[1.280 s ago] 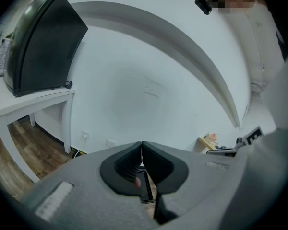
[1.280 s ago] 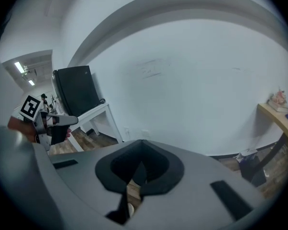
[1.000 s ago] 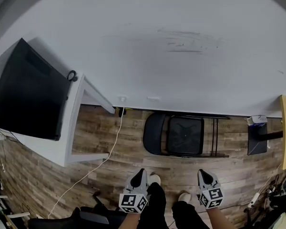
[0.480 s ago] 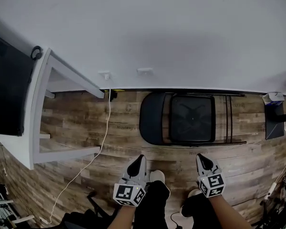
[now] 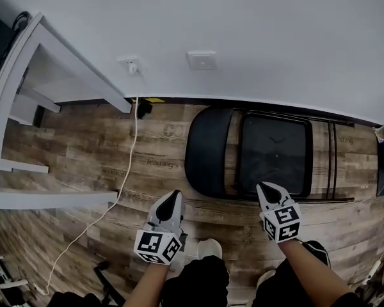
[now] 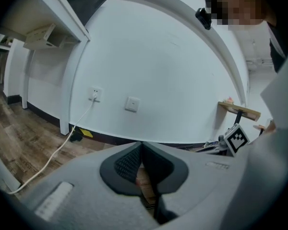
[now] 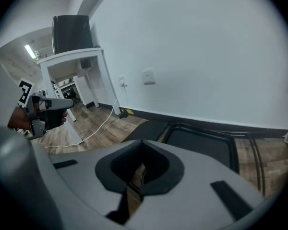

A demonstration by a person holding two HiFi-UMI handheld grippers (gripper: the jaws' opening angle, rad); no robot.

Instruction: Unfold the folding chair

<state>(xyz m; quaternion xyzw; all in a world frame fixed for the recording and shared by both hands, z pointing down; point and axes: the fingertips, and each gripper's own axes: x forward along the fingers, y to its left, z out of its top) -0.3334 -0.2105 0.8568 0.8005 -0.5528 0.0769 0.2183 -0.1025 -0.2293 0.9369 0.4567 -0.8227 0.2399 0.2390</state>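
A black folding chair (image 5: 262,153) lies folded flat on the wooden floor beside the white wall; its padded backrest (image 5: 208,152) is on the left, its seat panel (image 5: 273,155) in the middle. In the right gripper view the chair (image 7: 201,140) lies just ahead. My left gripper (image 5: 171,201) is shut and empty, hovering over the floor left of the chair's near edge. My right gripper (image 5: 267,190) is shut and empty, its tips over the chair's near frame rail. In the gripper views both pairs of jaws, left (image 6: 140,150) and right (image 7: 142,150), meet with nothing between them.
A white desk (image 5: 25,107) stands at the left. A white cable (image 5: 118,184) runs from a wall socket (image 5: 130,64) across the floor. A wall plate (image 5: 201,60) sits above the chair. My shoes (image 5: 208,248) are near the bottom.
The view has dropped much closer to the floor, so the chair looks larger. Both grippers came down with it and now sit by the chair's near edge, still shut.
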